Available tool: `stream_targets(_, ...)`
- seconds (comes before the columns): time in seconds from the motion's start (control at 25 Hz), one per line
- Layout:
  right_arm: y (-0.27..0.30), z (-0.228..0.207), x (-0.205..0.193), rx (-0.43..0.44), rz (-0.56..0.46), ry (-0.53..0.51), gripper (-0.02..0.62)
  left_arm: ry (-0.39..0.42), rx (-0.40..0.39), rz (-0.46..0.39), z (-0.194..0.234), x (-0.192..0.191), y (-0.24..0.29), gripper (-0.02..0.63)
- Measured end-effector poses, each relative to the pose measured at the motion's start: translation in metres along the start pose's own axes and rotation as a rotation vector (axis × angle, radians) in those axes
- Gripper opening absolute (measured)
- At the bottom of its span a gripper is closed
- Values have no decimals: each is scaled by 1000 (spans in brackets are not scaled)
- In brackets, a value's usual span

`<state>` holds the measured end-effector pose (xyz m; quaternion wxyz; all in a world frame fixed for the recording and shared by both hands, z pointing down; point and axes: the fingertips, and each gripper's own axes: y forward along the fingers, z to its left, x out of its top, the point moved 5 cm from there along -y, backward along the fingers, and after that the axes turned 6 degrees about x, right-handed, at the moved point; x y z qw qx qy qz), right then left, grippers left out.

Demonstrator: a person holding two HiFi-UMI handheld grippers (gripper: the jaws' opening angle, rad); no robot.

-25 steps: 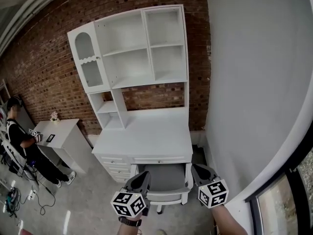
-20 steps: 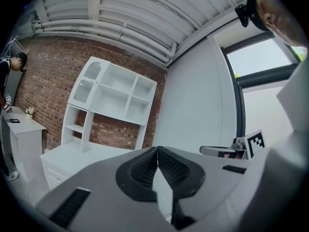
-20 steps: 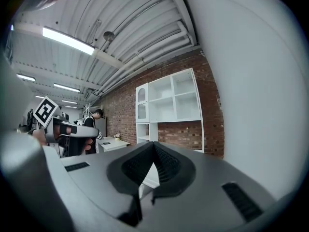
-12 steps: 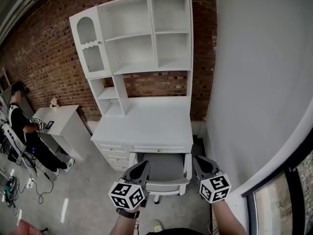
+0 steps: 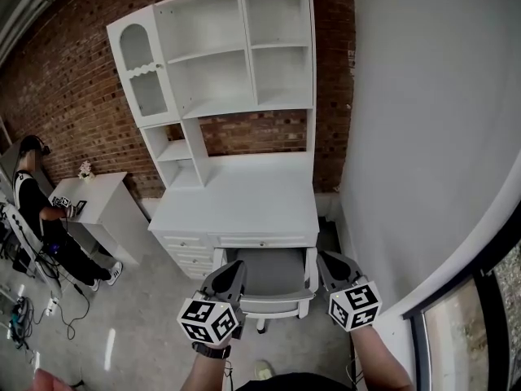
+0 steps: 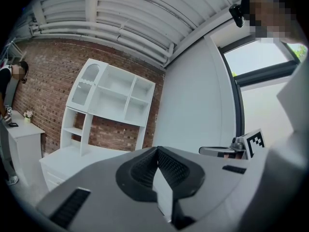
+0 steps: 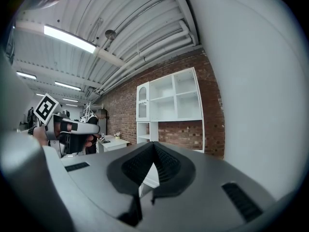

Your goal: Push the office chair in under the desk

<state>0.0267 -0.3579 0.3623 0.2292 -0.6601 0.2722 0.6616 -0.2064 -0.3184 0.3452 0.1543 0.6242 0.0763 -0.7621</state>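
Grey-seated office chair (image 5: 269, 277) sits no deeper under the desk (image 5: 244, 212) front edge than before. Your left gripper (image 5: 234, 269) and right gripper (image 5: 327, 261), both closed and empty, likely need to push further.

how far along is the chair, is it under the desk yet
Mostly done: the chair sits partly under the desk. In hand: the left gripper and right gripper, both shut, flank its back. Left: the back rail pokes out, so perhaps one last nudge.

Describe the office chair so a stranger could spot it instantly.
Against the brick wall stands a white desk under a tall shelf unit. The chair sits at the desk's knee gap, right of the drawers; its grey seat sets it apart from the all-white furniture.
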Motion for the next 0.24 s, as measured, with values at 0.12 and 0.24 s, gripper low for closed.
stream_targets(0.12, 1, 2, -2, 5, 6, -3, 5, -3, 5, 2, 1, -1, -2, 6)
stream_targets(0.24, -1, 2, -4, 10, 12, -4, 5, -6, 8, 4, -1, -5, -2, 6)
